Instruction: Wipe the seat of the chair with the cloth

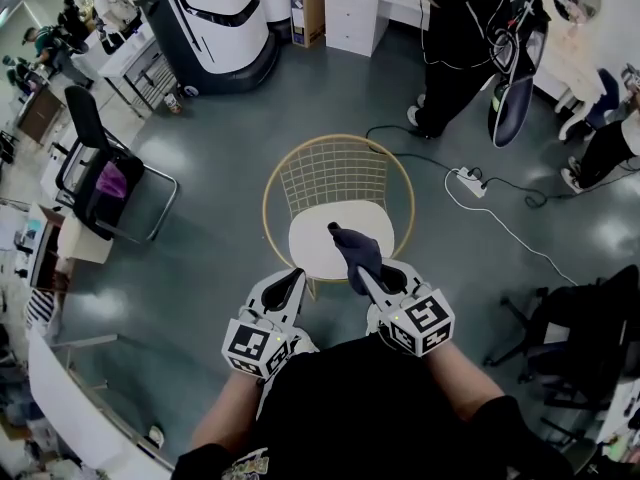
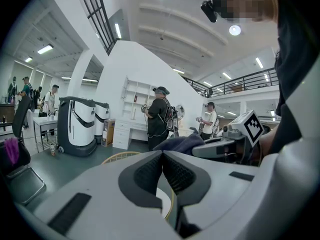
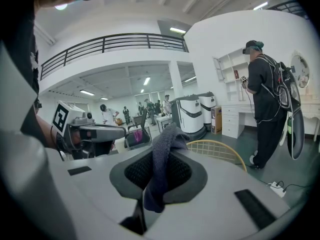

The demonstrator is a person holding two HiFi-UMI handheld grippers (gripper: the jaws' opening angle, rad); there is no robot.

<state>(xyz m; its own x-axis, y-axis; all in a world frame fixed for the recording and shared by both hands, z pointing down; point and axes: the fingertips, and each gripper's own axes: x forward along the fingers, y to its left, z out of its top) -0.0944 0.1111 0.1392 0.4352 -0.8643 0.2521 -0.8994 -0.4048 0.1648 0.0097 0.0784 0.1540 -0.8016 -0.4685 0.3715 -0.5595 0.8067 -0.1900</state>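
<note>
A chair with a gold wire back [image 1: 335, 173] and a round white seat [image 1: 318, 243] stands right in front of me. My right gripper [image 1: 372, 278] is shut on a dark blue-grey cloth [image 1: 355, 251], which sticks up over the seat's near right part. In the right gripper view the cloth [image 3: 162, 159] hangs pinched between the jaws, with the chair's gold rim [image 3: 217, 149] beyond. My left gripper [image 1: 290, 286] hovers at the seat's near edge, jaws shut with nothing in them. In the left gripper view the left gripper [image 2: 162, 166] is closed, and the cloth [image 2: 182, 143] shows beside it.
A black office chair [image 1: 100, 173] stands to the left, a large white and black machine [image 1: 220, 28] at the back. A person [image 1: 465, 38] stands behind the chair on the right. A power strip [image 1: 470, 181] and cables lie on the floor. Another black chair [image 1: 580, 338] is at right.
</note>
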